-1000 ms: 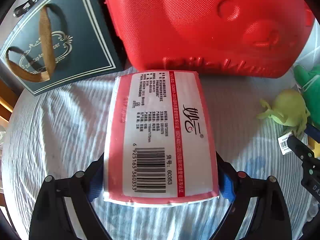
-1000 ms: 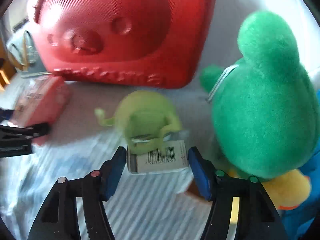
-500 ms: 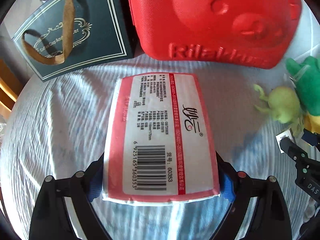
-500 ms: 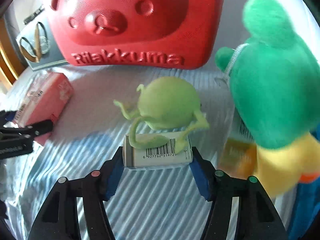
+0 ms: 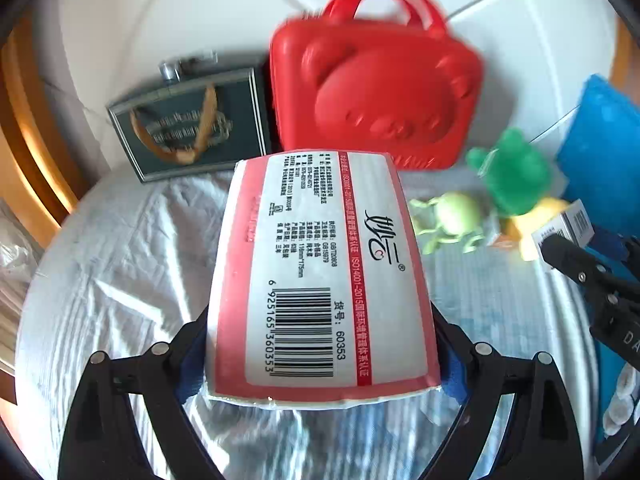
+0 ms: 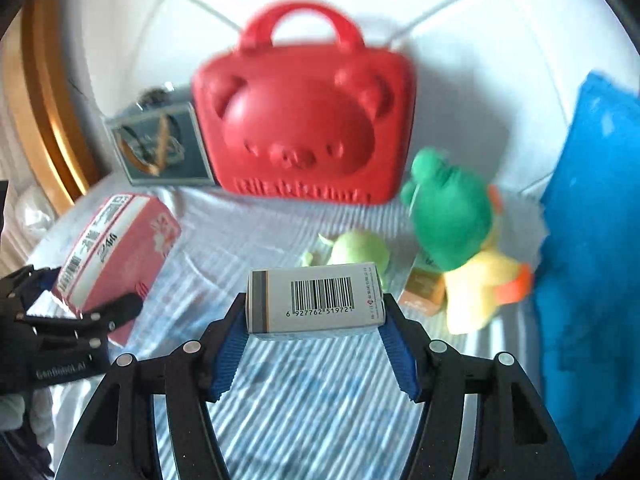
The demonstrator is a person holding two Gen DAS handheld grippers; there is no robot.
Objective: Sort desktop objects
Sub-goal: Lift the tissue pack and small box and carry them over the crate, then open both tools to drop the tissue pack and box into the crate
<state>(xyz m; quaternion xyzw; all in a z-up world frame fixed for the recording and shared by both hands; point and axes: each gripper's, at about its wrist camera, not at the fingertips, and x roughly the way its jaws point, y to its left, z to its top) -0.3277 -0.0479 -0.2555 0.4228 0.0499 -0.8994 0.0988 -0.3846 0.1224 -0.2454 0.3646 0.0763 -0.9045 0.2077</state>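
Tissue pack clamped across its width in the left gripper, lifted off the striped cloth, barcode up. Small box pinched end to end in the right gripper, likewise raised. Red case at twelve o'clock, probably the destination; plush toys at two.

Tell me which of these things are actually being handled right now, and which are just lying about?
In hand:
- pink tissue pack, clamped in the left tool
- small barcoded box, clamped in the right tool

Lying about:
- red bear case
- dark gift bag
- green frog plush
- pale green monster toy
- blue cushion
- orange box
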